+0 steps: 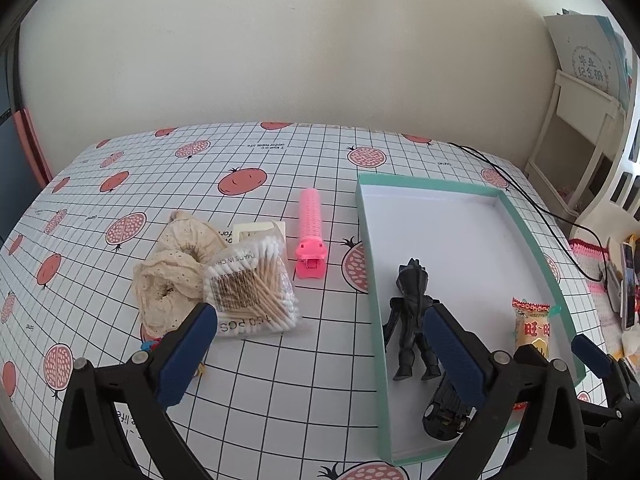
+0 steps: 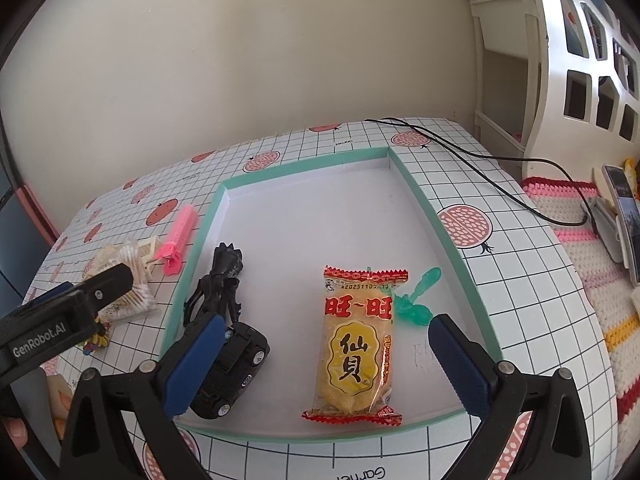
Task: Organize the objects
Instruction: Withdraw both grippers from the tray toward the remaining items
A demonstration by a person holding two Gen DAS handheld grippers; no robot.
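A shallow mint-rimmed box (image 1: 528, 236) (image 2: 308, 162) lies on the table. In it lie a black monster figure (image 1: 412, 316) (image 2: 220, 284), a black toy car (image 2: 232, 372) (image 1: 444, 416), a yellow rice-cracker packet (image 2: 356, 344) (image 1: 532, 328) and a green translucent toy (image 2: 416, 296). Left of the box lie a pink hair roller (image 1: 310, 232) (image 2: 178, 236), a bag of cotton swabs (image 1: 252, 288) (image 2: 136, 280) and cream lace scrunchies (image 1: 176, 272). My left gripper (image 1: 320, 344) is open and empty above the table near the swabs and the figure. My right gripper (image 2: 324, 360) is open and empty over the packet.
A black cable (image 2: 460, 148) runs across the table's far right. A white shelf unit (image 1: 576, 128) and a crocheted mat with a phone (image 2: 624, 208) stand to the right. A small cream box (image 1: 260, 232) lies behind the swabs. Colourful hair ties (image 2: 96, 340) lie near the left gripper.
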